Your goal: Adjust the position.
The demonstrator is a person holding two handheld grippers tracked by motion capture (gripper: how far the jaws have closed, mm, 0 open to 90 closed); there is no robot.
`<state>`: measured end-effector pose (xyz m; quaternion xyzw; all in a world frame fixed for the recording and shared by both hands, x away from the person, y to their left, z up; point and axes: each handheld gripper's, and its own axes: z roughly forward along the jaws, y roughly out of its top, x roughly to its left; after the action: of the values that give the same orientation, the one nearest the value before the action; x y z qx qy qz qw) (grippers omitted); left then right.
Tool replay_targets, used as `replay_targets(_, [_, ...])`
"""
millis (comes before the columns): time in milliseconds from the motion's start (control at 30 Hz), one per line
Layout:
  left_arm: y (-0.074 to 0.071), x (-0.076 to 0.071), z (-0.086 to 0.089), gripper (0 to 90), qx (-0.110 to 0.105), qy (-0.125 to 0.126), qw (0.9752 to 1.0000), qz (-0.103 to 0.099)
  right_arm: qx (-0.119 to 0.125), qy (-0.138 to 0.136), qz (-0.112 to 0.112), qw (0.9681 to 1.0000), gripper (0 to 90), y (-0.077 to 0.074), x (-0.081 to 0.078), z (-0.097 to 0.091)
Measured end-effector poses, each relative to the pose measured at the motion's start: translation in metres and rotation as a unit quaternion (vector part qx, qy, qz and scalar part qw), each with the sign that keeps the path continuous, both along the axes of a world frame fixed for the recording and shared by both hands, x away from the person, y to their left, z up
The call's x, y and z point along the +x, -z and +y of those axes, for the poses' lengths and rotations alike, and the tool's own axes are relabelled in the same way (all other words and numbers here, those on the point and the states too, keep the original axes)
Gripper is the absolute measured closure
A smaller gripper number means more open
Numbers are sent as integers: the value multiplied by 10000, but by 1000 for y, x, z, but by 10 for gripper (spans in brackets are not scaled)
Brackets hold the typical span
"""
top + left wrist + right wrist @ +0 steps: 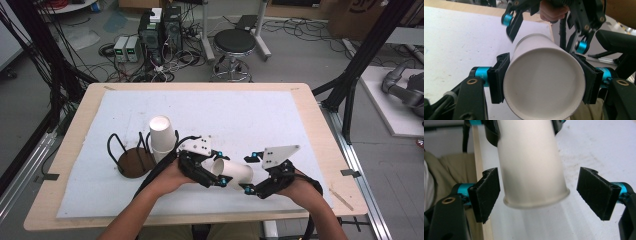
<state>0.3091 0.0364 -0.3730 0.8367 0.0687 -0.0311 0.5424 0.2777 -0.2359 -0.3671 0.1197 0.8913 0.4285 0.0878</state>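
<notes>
High view shows a white paper cup [234, 173] lying level above the near centre of the white mat [260, 115], passed between my two grippers. A stack of upside-down paper cups [162, 136] stands to the left, beside a black wire cup holder [131, 155] on its brown base.

Left gripper [220, 172]: closed on the cup. In the left gripper view both pads [499, 80] press the wall at the cup's base end [544, 82], one on each side.

Right gripper [250, 172]: open. In the right gripper view the pads [486, 192] stand clear of the rim end of the cup [534, 170], with a gap on both sides, though the cup lies between them.

I judge this as a handover, with the cup carried by the left gripper alone.

Risks from here:
- Crushing. The wall is thin paper; more squeeze from the left jaws may dent or ovalise it, and it would then seat badly on the stack.
- Pivoting. The hold is near one end, so the free rim end may droop or turn in the pads if I swing the hand quickly.
- Snagging. The right pads flank the rim closely; pulling away at an angle could catch the rolled lip and drag the cup out of the grip.
- Collision. The stack is near the left hand; a wide swing may topple it.
</notes>
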Motion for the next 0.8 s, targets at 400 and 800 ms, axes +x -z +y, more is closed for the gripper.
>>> replay_targets(400, [16,1,17,351,-989,-557,9933,-204,1197,914,-78,9886,193,4,-5,-29])
replay_targets(800, [31,-2,25,346,-1487,-754,9859,-163,1405,1199,143,9827,193,23,-8,-34])
